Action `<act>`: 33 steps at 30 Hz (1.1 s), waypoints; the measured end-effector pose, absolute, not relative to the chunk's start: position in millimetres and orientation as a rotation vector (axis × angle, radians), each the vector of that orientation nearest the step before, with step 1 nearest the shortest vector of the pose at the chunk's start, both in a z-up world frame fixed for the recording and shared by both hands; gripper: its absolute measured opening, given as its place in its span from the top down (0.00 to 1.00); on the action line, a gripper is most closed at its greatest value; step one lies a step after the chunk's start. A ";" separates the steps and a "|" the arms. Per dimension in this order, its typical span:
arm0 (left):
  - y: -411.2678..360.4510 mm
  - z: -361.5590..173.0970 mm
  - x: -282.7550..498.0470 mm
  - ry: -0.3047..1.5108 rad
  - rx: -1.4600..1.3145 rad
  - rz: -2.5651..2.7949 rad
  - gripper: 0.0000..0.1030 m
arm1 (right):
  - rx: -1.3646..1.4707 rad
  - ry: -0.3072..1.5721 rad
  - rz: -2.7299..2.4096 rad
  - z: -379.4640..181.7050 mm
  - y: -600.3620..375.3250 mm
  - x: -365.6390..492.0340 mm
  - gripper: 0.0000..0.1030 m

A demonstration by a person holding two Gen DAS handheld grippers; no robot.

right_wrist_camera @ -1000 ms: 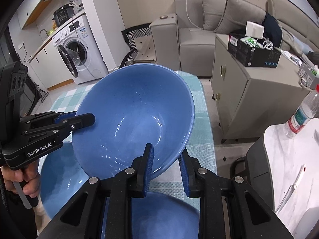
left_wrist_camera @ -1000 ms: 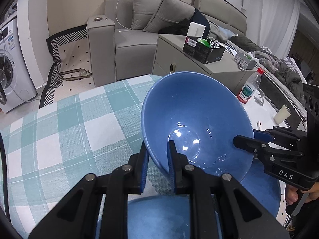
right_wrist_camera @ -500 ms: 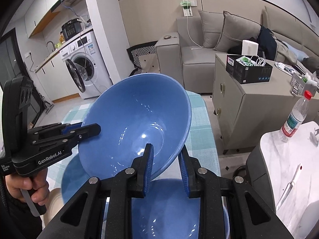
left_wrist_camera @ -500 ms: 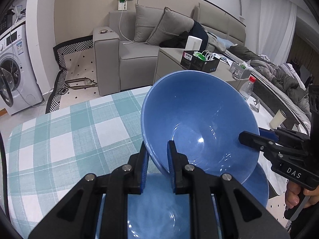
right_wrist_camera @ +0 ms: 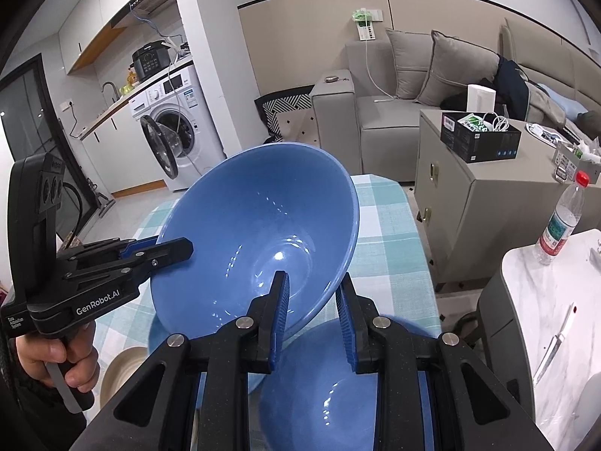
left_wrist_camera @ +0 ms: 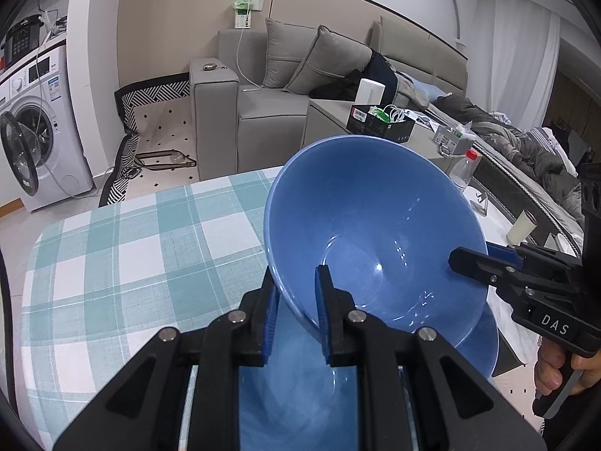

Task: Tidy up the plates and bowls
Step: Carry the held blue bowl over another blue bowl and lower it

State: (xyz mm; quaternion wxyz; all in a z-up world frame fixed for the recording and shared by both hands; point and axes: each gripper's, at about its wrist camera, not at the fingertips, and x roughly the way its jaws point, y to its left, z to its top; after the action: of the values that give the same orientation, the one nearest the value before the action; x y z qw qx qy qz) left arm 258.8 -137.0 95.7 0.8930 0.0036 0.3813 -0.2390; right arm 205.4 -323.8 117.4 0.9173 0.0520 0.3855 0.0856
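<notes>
A large blue bowl (left_wrist_camera: 372,225) is held tilted in the air above the checked table. My left gripper (left_wrist_camera: 296,312) is shut on its near rim. My right gripper (right_wrist_camera: 311,319) is shut on the opposite rim of the same bowl (right_wrist_camera: 259,240). Each gripper shows in the other's view, the right one (left_wrist_camera: 484,259) at the bowl's right and the left one (right_wrist_camera: 157,250) at its left. Another blue bowl (right_wrist_camera: 330,387) sits below on the table; it also shows in the left wrist view (left_wrist_camera: 296,387). A blue plate edge (left_wrist_camera: 488,345) lies under the held bowl.
A teal checked tablecloth (left_wrist_camera: 124,259) covers the table. A beige bowl (right_wrist_camera: 120,368) sits at the lower left. A white marble side table (right_wrist_camera: 552,300) holds a water bottle (right_wrist_camera: 563,221) and a knife (right_wrist_camera: 556,342). A grey cabinet (right_wrist_camera: 480,195) and sofa (left_wrist_camera: 270,112) stand beyond.
Both grippers have lifted the blue bowl higher and both views have tilted up toward the room. The grip on the bowl is unchanged.
</notes>
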 end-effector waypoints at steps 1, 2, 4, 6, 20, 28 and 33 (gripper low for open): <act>-134.7 96.1 256.3 0.788 0.005 -0.496 0.84 | 0.110 0.792 0.179 117.3 -322.8 204.0 0.75; -133.0 96.7 254.6 0.787 0.001 -0.495 0.84 | 0.113 0.793 0.181 117.1 -323.1 204.3 0.75; -130.6 97.2 251.0 0.784 0.001 -0.496 0.84 | 0.125 0.792 0.187 116.7 -321.4 201.2 0.75; -128.4 97.4 247.3 0.781 -0.002 -0.497 0.84 | 0.137 0.784 0.192 116.7 -320.3 197.0 0.75; -106.0 93.3 222.8 0.770 -0.035 -0.479 0.84 | 0.154 0.773 0.245 111.3 -304.1 177.8 0.75; -96.1 83.9 214.5 0.781 -0.045 -0.460 0.84 | 0.132 0.759 0.257 102.9 -291.8 170.5 0.75; -88.1 78.4 210.4 0.790 -0.051 -0.440 0.84 | 0.144 0.775 0.268 93.6 -285.2 172.9 0.75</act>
State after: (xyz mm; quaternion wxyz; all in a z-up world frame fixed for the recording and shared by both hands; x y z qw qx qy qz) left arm 210.4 -88.1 78.4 0.8992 -0.0247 0.3817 -0.2124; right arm 172.9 -285.2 93.6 0.9146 0.0701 0.3763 0.1302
